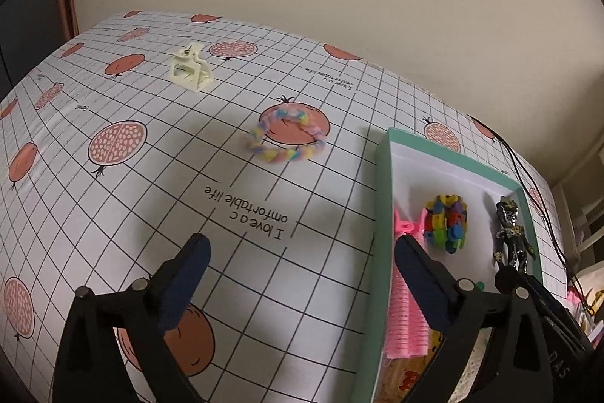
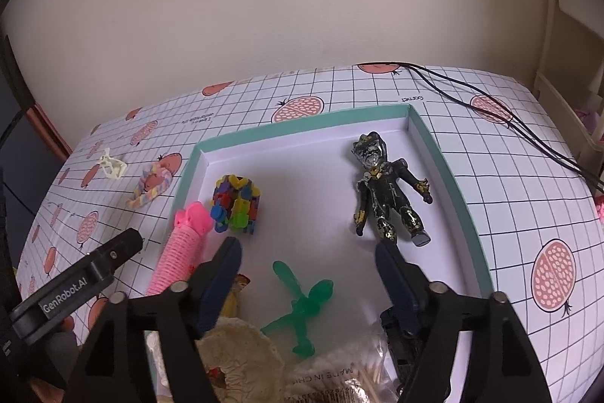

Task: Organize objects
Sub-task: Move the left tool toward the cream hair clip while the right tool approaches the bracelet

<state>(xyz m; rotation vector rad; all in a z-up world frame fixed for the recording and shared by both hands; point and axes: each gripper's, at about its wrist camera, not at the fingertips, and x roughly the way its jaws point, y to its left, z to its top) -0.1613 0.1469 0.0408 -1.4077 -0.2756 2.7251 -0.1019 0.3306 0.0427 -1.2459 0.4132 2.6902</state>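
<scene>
A cream hair claw and a pastel braided band lie on the pomegranate-print tablecloth. My left gripper hovers open and empty above the cloth, short of the band, its right finger over the teal box's rim. Inside the box lie a pink hair roller, a multicoloured block ring, a black-and-gold figure and a green plastic toy. My right gripper hangs open and empty over the box, above the green toy.
The near end of the box holds a cream puff, a bag of cotton swabs and a black toy car. Black cables cross the table's far right. A cream shelf stands at the right; a wall runs behind.
</scene>
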